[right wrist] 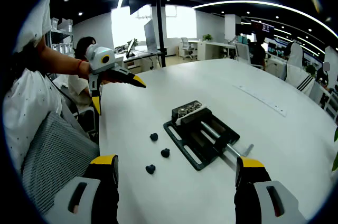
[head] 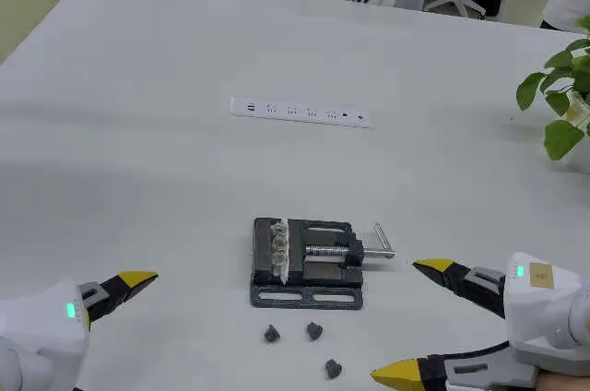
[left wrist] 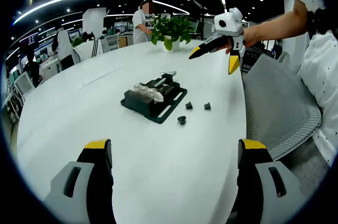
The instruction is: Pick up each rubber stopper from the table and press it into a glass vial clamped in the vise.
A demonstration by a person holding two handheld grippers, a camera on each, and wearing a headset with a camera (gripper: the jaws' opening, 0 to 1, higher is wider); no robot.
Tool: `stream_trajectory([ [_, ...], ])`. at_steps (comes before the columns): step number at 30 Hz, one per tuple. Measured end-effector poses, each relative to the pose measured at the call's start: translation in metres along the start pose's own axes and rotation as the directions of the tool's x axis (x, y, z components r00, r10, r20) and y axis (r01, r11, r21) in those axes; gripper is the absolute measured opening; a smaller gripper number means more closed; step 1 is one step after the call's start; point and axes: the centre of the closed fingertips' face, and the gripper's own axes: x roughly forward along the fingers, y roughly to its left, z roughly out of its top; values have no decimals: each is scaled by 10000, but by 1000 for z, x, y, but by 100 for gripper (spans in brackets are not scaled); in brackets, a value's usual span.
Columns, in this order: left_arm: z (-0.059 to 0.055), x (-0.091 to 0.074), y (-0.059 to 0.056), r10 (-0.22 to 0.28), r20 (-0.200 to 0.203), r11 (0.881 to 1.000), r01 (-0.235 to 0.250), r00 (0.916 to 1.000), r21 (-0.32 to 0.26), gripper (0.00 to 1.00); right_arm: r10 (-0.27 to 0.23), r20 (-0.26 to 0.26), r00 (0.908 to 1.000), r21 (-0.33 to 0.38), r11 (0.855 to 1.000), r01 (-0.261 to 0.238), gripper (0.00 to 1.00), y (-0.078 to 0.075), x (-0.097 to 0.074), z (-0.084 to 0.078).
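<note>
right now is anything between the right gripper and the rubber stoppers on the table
Nothing visible stands between them. The three rubber stoppers lie on the bare table in front of the vise. The open right gripper sits to their right, with plain tabletop between.

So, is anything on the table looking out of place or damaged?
Nothing stands out. The vise sits flat with vials clamped in it, and three stoppers lie loose on the table before it.
</note>
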Motion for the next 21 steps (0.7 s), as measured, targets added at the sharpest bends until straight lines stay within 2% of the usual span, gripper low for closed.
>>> stream_trajectory([
  [15,0,4,-2,-226,-217,9995,230,9995,199,99,3,75,10000,50,10000,-3,90,2,0,-2],
  [21,3,9,-5,-300,-216,9992,306,9993,273,99,-5,95,10000,73,10000,5,90,2,-2,-5],
])
